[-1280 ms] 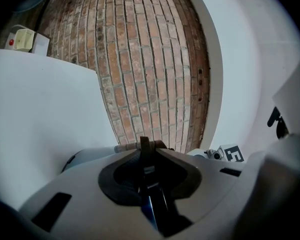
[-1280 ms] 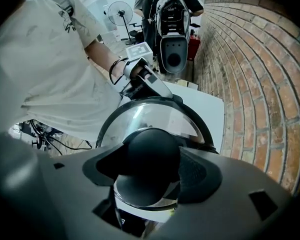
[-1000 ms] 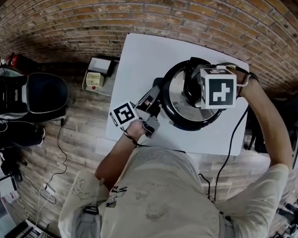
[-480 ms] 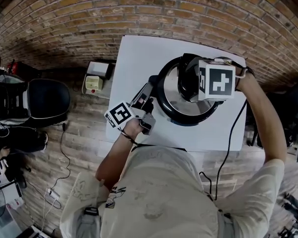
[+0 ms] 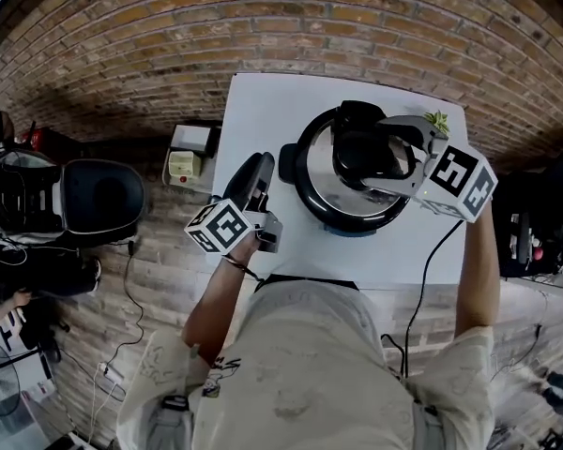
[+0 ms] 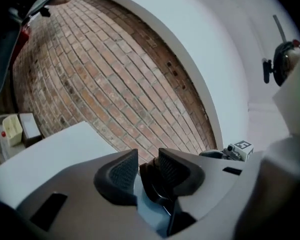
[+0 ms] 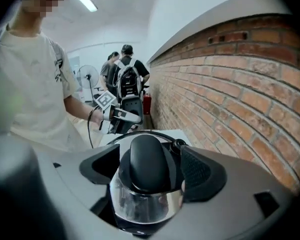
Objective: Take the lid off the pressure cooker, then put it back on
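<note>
- The brick floor (image 5: 263, 26) runs under everything, and a white table (image 5: 253, 111) stands on it.
- The person (image 5: 300, 364), in a pale T-shirt, stands at the table's near edge with 1 gripper in each hand.
- The pressure cooker (image 5: 305, 190) sits on the right half of the table. Its short black side handle (image 5: 289, 152) sticks out to the left.
- The shiny lid (image 5: 347, 204) is on the cooker, with its black knob (image 7: 147, 154) on top.
- The right gripper (image 7: 151, 168) reaches over the lid. Its jaws have just been opening and stand wide, 1 pad on each side of the knob with a gap on both sides, gripping nothing.
- The left gripper (image 6: 149, 166) is over the table just left of the cooker, beside the side handle. Its jaws have just been opening and stand narrowly apart. A glossy black part shows in the gap beyond the pads, which do not press on it.
- A small box (image 5: 178, 162) with a red button lies on the floor beside the table's left edge.
</note>
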`<state>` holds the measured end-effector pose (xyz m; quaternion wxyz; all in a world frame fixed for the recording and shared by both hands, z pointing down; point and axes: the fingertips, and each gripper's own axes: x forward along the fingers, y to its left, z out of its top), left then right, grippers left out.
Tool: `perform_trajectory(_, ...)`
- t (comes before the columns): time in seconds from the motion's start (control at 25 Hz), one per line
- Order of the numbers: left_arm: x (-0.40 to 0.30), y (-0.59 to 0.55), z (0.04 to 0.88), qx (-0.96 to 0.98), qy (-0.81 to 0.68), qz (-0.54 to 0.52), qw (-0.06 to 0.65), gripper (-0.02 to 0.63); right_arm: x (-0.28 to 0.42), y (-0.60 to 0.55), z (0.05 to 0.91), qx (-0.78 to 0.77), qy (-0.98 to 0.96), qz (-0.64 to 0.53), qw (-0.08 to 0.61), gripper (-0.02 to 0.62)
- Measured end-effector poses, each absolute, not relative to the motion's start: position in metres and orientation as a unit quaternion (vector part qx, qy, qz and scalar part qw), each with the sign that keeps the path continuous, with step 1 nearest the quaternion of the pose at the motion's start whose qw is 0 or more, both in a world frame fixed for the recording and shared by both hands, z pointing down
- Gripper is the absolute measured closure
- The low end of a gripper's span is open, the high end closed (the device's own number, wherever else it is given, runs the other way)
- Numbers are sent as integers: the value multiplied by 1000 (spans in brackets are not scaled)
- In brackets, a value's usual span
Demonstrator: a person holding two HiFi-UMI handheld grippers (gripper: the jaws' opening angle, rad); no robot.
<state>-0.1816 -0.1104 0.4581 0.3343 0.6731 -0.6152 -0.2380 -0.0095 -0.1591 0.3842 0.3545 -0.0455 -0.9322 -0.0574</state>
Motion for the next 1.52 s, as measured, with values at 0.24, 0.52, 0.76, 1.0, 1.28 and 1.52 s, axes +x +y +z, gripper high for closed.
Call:
perform_trajectory(0.24, -181, -107, 424, 707, -659, -146, 212, 463, 21, -160, 367, 66, -971, -34, 228, 204)
perform_trajectory(0.52, -169, -106, 393, 724, -684, -52, 74, 465, 55, -154, 374, 176, -975, 12, 138, 204)
perform_trajectory(0.76, -158, -104, 377, 716, -698, -1, -15, 465, 97, -172, 362, 367, -929, 0, 46, 204)
perform_trajectory(1.0, -151, -104, 380, 714, -698, 19, -42, 465, 125, -176, 380, 472, -881, 35, 11, 205)
perform_trajectory(1.28, -150, -101, 386, 713, -700, 20, -34, 465, 121, -175, 390, 468, -882, 53, 17, 206)
perform_trajectory(1.52, -149, -102, 385, 713, -701, 15, -32, 465, 119, -175, 392, 467, -882, 54, 20, 211)
